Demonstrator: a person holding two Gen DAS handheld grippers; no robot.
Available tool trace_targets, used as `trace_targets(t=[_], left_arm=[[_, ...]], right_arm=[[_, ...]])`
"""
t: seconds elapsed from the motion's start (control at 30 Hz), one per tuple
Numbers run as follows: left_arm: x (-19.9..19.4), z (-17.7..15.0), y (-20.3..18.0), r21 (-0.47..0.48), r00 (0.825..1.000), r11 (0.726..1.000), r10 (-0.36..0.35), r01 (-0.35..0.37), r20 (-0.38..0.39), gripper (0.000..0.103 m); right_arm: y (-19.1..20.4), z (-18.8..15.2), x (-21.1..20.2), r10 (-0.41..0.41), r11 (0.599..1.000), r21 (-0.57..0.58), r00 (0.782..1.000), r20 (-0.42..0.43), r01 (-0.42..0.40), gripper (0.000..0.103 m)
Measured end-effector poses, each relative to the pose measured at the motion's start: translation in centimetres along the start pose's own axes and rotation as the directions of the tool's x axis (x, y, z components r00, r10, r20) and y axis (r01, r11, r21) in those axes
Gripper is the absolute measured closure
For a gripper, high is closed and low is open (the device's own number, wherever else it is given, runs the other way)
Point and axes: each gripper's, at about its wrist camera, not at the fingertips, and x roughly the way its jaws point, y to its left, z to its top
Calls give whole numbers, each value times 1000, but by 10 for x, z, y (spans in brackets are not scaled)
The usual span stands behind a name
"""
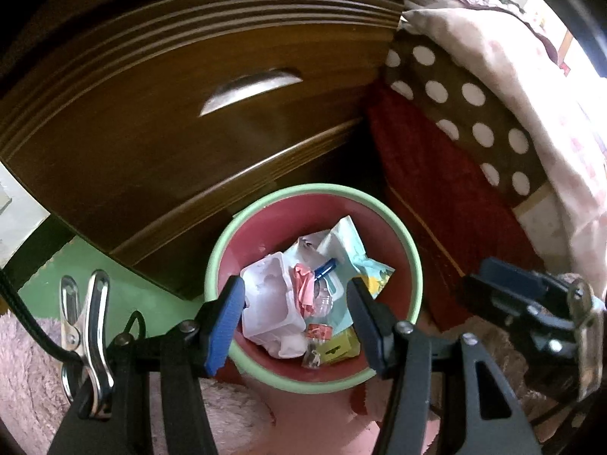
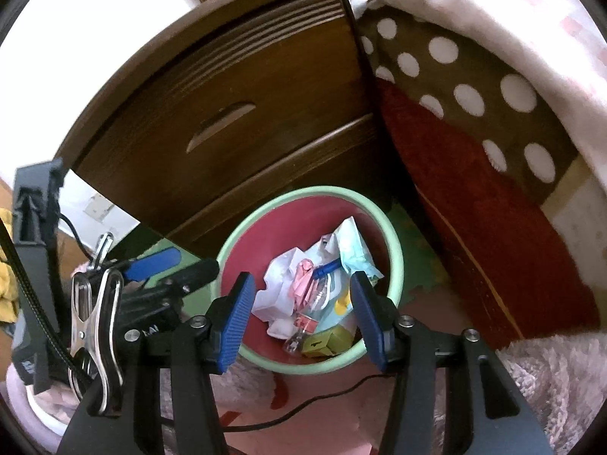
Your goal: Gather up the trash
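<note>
Fluffy pink rug [image 1: 30, 360]; round green-rimmed bin [image 1: 265, 199] holds crumpled wrappers [image 1: 353, 250]; left gripper [image 1: 296, 318], right gripper [image 2: 299, 314] agape, empty.

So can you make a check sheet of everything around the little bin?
Surface: pink fluffy rug, green floor mat.
Job's things: pink bin with green rim, holding white plastic tray, wrappers, yellow box.
Clutter: nothing seen outside the bin.
Grippers: left gripper and right gripper open, empty, above the bin.
Cables: black cable across the rug.
Surroundings: wooden drawers, spotted bedding.
</note>
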Motion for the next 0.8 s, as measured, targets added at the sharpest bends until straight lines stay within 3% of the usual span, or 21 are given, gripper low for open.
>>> trace_targets(t=[0.8], left_arm=[[13, -3, 2, 1, 1000, 1000, 0, 0, -25, 44]], right_arm=[[-10, -5, 14, 9, 999, 32, 999, -35, -8, 50]])
